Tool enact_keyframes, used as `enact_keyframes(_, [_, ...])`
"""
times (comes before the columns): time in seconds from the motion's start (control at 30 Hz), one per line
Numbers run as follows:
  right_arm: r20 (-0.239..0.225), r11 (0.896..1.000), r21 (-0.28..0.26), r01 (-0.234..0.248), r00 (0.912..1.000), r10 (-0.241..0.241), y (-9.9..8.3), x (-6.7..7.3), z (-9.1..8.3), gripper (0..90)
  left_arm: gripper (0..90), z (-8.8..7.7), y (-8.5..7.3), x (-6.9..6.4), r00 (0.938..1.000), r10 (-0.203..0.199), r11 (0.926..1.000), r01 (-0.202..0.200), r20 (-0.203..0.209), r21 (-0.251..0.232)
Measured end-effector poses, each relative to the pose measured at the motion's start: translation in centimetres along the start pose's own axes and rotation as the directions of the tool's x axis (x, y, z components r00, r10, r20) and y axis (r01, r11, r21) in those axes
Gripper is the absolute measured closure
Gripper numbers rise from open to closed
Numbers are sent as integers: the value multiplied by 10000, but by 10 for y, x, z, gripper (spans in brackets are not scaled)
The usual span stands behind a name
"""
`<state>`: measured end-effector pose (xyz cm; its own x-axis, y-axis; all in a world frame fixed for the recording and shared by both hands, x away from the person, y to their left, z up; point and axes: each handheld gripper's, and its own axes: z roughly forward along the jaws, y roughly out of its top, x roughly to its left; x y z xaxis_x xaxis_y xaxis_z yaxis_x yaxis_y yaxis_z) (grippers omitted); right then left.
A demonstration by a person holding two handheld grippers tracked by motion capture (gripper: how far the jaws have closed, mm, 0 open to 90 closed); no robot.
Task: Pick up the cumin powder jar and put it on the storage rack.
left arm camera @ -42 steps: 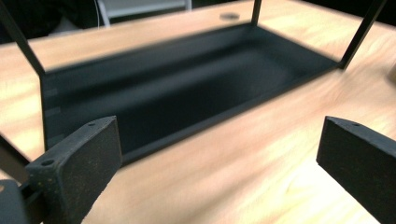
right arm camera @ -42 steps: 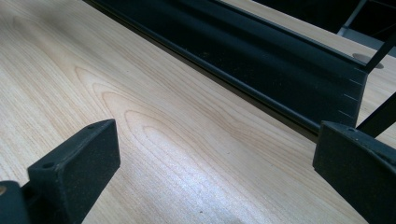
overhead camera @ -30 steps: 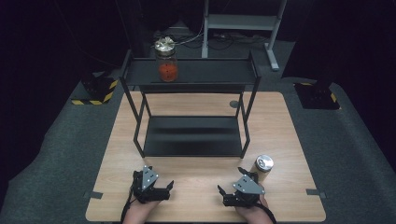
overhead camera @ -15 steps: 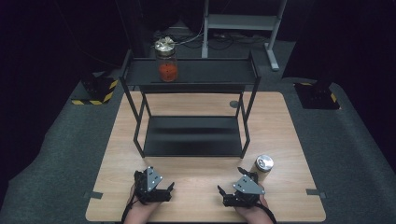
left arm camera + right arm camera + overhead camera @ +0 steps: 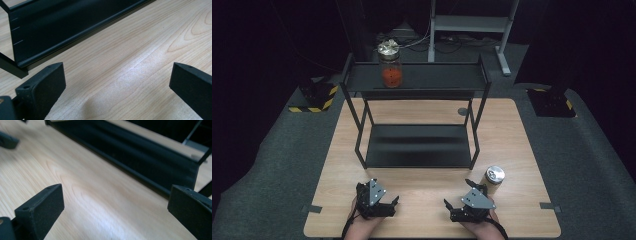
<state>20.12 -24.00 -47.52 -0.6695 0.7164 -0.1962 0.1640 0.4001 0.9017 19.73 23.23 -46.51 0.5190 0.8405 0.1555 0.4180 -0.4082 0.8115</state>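
My left gripper [image 5: 392, 206] rests low over the front of the wooden table [image 5: 422, 197], open, with nothing between its jaws. In the left gripper view my left gripper [image 5: 117, 80] faces bare wood and the rack's bottom shelf [image 5: 62, 27]. My right gripper [image 5: 449, 210] is also open and holds nothing, its jaws pointing left toward the other gripper. In the right gripper view my right gripper [image 5: 116, 200] looks along the bottom shelf [image 5: 140, 157]. A metal-topped can [image 5: 493, 179] stands upright just behind and right of the right gripper. A glass jar [image 5: 389, 65] with orange contents stands on the rack's top shelf.
The black two-tier rack [image 5: 419, 145] takes up the middle of the table, its lower shelf bare. A strip of bare wood lies between the rack's front edge and the grippers. Dark carpet [image 5: 272, 165] surrounds the table.
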Motion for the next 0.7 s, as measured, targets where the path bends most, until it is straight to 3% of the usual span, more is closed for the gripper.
enact_keyframes(0.43, [196,9900,-1407,84,9998,-57,16,-7,-27,0,8,-1,-1,0,9996,240,9997,-239,113,-89])
enact_keyframes(0.7, [614,9868,-1622,-52,9980,153,15,-18,-36,0,8,-1,-1,2,9996,198,9998,-197,190,-81])
